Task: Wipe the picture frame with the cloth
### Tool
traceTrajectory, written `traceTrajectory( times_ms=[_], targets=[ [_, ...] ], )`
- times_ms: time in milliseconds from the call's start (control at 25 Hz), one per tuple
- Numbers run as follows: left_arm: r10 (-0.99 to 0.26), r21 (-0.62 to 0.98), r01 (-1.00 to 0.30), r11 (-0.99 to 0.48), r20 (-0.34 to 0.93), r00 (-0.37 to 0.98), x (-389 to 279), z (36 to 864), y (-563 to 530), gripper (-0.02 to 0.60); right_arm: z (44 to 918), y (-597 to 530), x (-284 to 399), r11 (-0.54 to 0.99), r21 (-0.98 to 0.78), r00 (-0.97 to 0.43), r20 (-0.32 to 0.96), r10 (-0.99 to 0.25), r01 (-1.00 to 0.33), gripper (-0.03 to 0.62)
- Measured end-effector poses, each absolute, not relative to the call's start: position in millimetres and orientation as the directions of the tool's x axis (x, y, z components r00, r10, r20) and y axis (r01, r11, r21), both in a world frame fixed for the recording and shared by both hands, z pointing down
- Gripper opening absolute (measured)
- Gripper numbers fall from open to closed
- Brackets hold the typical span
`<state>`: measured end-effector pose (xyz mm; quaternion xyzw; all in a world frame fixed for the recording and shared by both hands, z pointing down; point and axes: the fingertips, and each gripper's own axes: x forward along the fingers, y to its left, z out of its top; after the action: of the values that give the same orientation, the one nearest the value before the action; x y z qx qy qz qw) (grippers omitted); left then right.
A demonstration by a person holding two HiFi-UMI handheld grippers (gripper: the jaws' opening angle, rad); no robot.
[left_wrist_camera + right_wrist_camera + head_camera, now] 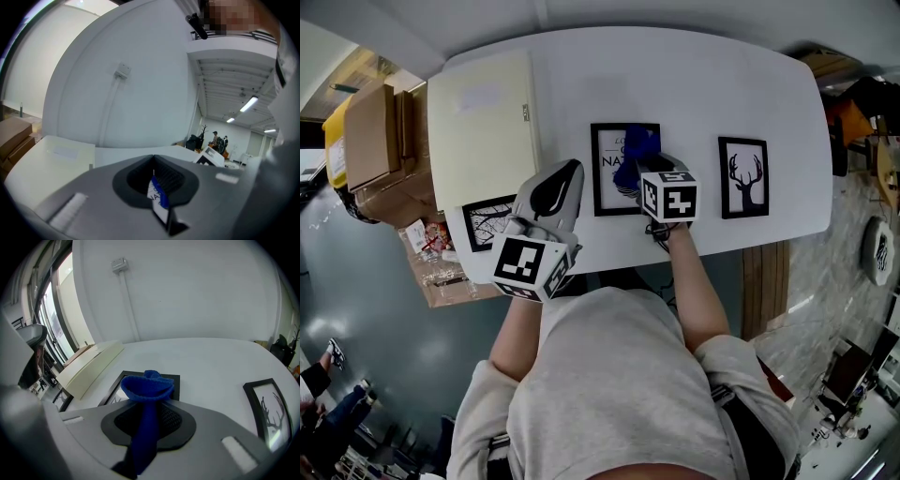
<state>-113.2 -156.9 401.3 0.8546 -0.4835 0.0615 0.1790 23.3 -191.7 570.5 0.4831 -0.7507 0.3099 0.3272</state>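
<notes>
Three black picture frames lie on the white table. Over the middle one, a print with lettering, my right gripper hangs shut on a blue cloth. The cloth bunches out ahead of the jaws and covers part of that frame's glass. Just left of that frame, my left gripper is shut with nothing in it. Through its narrow slit shows a sliver of the middle frame.
A deer picture frame lies to the right, a branch picture frame at the front left. A flat cream box fills the table's left part. Cardboard boxes stand beyond the left edge.
</notes>
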Motion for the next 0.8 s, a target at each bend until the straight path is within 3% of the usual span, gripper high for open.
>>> traceTrajectory(
  times_ms=[800],
  targets=[
    [-0.785,0.239,-0.833,-0.499,0.283,0.552,-105.8,402.2,-147.0,0.002,571.8,-160.5,19.0,0.346,-0.174,-0.342,0.786,-0.515,-0.922,0.069]
  ],
)
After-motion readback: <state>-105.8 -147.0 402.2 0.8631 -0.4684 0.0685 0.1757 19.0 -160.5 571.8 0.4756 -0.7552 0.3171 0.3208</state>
